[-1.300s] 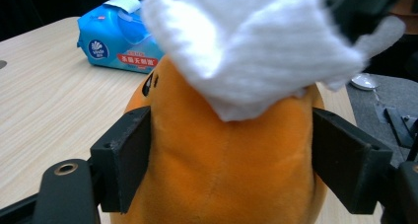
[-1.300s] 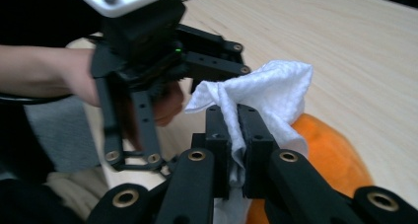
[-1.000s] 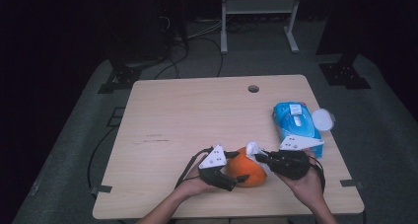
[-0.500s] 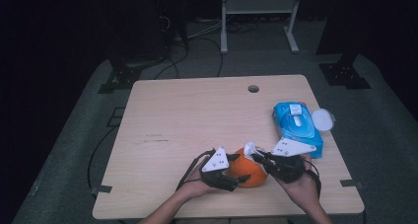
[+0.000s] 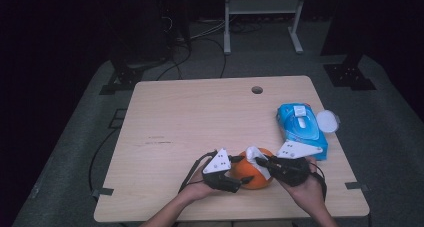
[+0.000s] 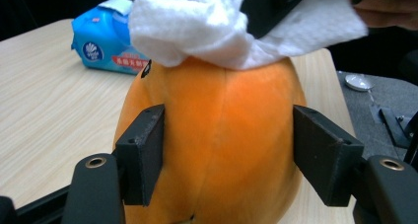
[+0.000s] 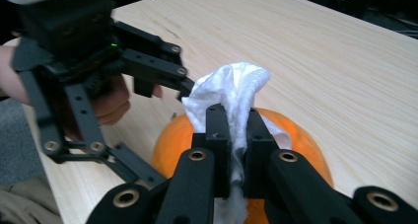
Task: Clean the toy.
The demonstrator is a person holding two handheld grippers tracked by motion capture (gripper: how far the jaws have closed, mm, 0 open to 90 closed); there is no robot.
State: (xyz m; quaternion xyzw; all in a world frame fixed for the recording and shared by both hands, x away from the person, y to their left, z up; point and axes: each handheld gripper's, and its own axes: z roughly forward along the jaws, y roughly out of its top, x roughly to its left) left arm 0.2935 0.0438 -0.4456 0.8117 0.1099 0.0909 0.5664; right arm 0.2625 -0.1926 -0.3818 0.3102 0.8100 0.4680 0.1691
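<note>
Blue wipe pack (image 5: 301, 129) lies at table (image 5: 200, 117) right edge, flap open, white lid (image 5: 327, 121) just beside. Orange pumpkin toy (image 5: 252, 177) sits near front edge. Left gripper (image 6: 224, 150) jaws, just closing, flank toy. Right gripper (image 7: 236, 150) clamps white wipe (image 7: 231, 93) atop toy.

My left gripper (image 6: 224, 169) has matt black plastic pads against the plush pumpkin (image 6: 217, 135), a soft, velvety orange cloth. The wipe (image 7: 231, 93) in my right gripper (image 7: 239, 150) looks like crinkled white paper (finely textured). The table (image 5: 200, 117) is pale, smooth wood grain; the wipe pack (image 5: 300, 129) is glossy blue plastic.
</note>
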